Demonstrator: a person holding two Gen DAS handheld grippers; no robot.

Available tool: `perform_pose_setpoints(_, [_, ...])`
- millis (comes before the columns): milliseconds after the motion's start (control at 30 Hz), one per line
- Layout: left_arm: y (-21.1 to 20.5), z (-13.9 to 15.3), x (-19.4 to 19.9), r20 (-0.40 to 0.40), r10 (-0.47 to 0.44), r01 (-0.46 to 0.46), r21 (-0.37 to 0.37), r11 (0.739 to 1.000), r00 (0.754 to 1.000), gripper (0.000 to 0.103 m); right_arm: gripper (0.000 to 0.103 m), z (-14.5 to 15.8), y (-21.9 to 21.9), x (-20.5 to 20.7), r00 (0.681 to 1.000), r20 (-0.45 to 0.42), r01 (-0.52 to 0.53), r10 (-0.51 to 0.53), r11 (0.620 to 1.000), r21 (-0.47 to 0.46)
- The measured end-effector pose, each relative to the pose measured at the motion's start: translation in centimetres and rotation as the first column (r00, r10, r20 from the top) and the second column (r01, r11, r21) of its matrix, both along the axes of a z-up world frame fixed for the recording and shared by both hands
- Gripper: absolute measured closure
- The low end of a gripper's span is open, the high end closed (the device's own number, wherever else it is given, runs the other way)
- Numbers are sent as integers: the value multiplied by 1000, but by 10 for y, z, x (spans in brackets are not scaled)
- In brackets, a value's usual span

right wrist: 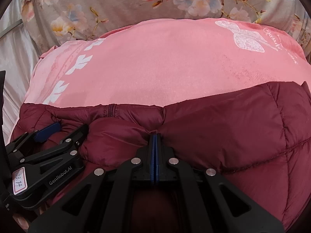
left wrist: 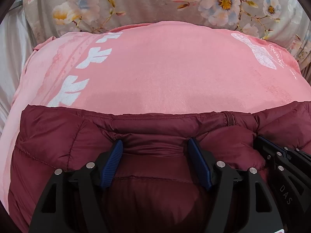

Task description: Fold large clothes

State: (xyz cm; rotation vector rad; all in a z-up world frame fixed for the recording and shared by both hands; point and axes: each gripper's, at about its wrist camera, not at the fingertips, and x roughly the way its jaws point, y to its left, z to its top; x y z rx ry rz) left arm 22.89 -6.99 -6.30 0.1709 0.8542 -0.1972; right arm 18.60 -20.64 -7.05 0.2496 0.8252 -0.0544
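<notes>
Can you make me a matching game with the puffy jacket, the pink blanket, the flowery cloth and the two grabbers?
Things:
1. puffy jacket
2. pink blanket
3. flowery cloth
4. left gripper
5. right gripper

States:
A. grey, at the back
B. open
C. dark red, nearest
D. pinching jacket fabric
E. white leaves and a butterfly

Pairs: 1-C, 2-E, 3-A, 4-B, 5-D

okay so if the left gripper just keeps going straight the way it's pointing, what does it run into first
Most likely the maroon puffer jacket: the left gripper is open with its fingers spread over a padded fold near the collar edge. The pink blanket lies beyond that, though depth is hard to judge.
</notes>
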Motion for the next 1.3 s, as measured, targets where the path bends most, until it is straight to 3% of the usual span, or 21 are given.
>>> perform_pose_setpoints(167, [0,1,1,3,3,-3,1,1000,1000,35,103,1,-5,0,1000,10,0,-1,999,38])
perform_pose_setpoints(233, [8,6,1,-8,-2,2,-45,999,1000,34,103,8,-14,-7,999,33,20,-22,998,56])
perform_pose_setpoints(367, [49,34,-4,-7,38,-39,-123,992,999,35,101,52,-50,-39,981,137,145,-138,988,-47])
perform_pose_setpoints(500, [99,59,0,43,137,-130,-127,983,990,35,101,50,-106,-49,960,84,272,-266,960,-71])
perform_pose_setpoints(667, [126,28,23,-34,202,-204,-76,976,979,33,102,18,-135,-52,954,9,300,-300,953,32])
perform_pose_setpoints(933, [112,5,23,-3,209,-209,10,978,978,23,103,5,-127,-47,951,-3,310,-310,951,-4])
perform_pose_setpoints(1300, [109,0,28,-12,223,-223,28,975,975,18,103,2,-123,-39,945,-8,325,-326,945,-37])
